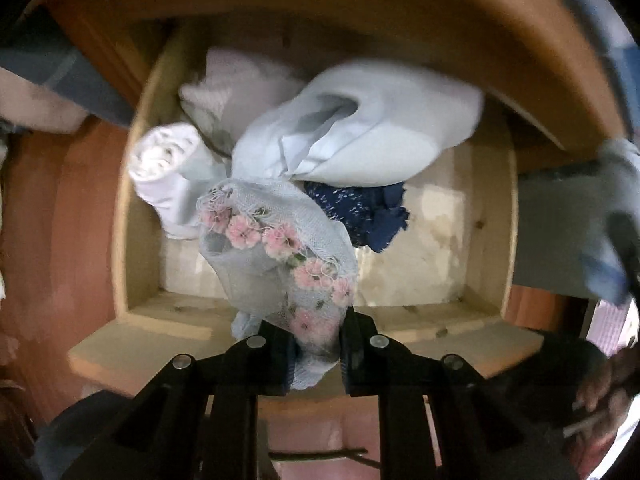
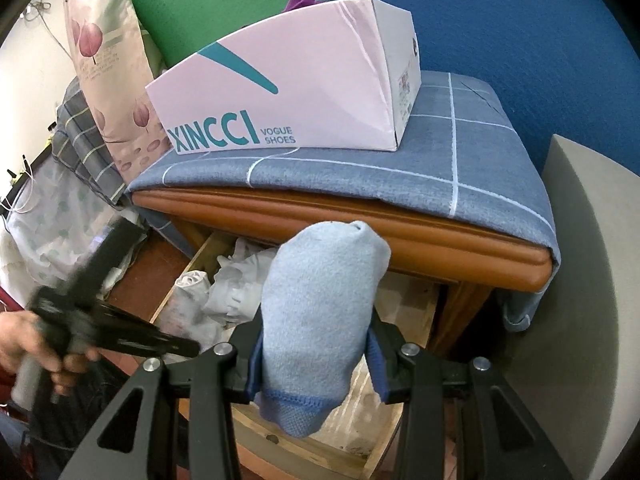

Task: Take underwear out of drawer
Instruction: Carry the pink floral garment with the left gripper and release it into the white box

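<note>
My left gripper (image 1: 316,332) is shut on pale blue mesh underwear (image 1: 276,240) trimmed with pink flowers. The garment hangs above the open wooden drawer (image 1: 120,240). Inside the drawer lie a white rolled garment (image 1: 164,164), a light blue garment (image 1: 360,136) and a navy speckled one (image 1: 356,208). My right gripper (image 2: 316,344) is shut on a light blue sock (image 2: 320,280), held over the drawer's right side (image 2: 404,304). In the right wrist view a hand (image 2: 24,340) holds the blurred black body of the left tool (image 2: 104,320) at the left.
The drawer belongs to a wooden nightstand (image 2: 360,224) topped with a blue checked cloth (image 2: 460,160) and a pink shoe box (image 2: 288,92). A flowered pillow (image 2: 108,80) leans at the left. A grey padded surface (image 2: 580,280) lies to the right, with a blue wall behind.
</note>
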